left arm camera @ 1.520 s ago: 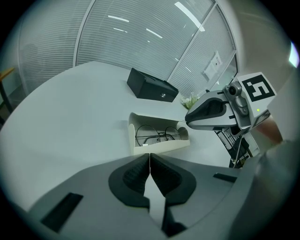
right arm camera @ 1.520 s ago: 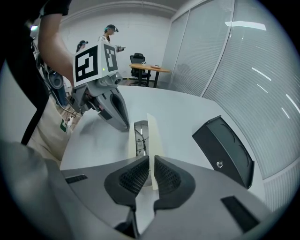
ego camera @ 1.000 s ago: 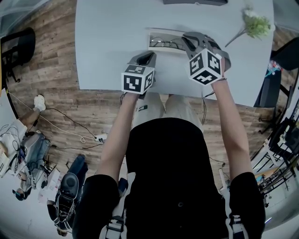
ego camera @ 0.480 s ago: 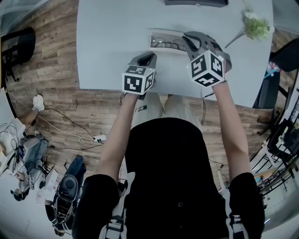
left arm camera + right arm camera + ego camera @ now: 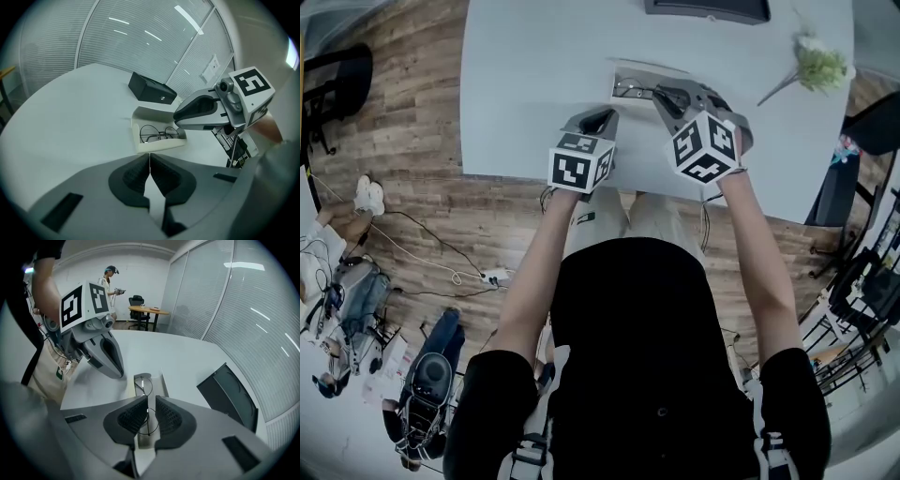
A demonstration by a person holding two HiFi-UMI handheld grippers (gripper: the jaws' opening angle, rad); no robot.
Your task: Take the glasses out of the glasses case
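The white glasses case point(image 5: 623, 79) lies open on the pale table point(image 5: 534, 84), with thin round wire glasses point(image 5: 159, 133) lying inside it. My right gripper point(image 5: 664, 97) points down over the case's right part. Its jaws are opening a little, and in the right gripper view the glasses' wire frame point(image 5: 144, 386) runs between the pads point(image 5: 133, 416) without being pressed. Nearer the table's front edge, short of the case, my left gripper point(image 5: 602, 117) is shut on nothing. In the left gripper view the case point(image 5: 157, 145) lies just beyond my left gripper point(image 5: 150, 161).
A black box point(image 5: 705, 7) stands on the table behind the case. A green plant sprig point(image 5: 820, 64) lies at the far right. A wood floor with cables surrounds the table. In the right gripper view a person point(image 5: 108, 280) stands by a desk in the background.
The right gripper has shifted left along the case, from its right end toward the glasses. The left gripper has stayed where it was.
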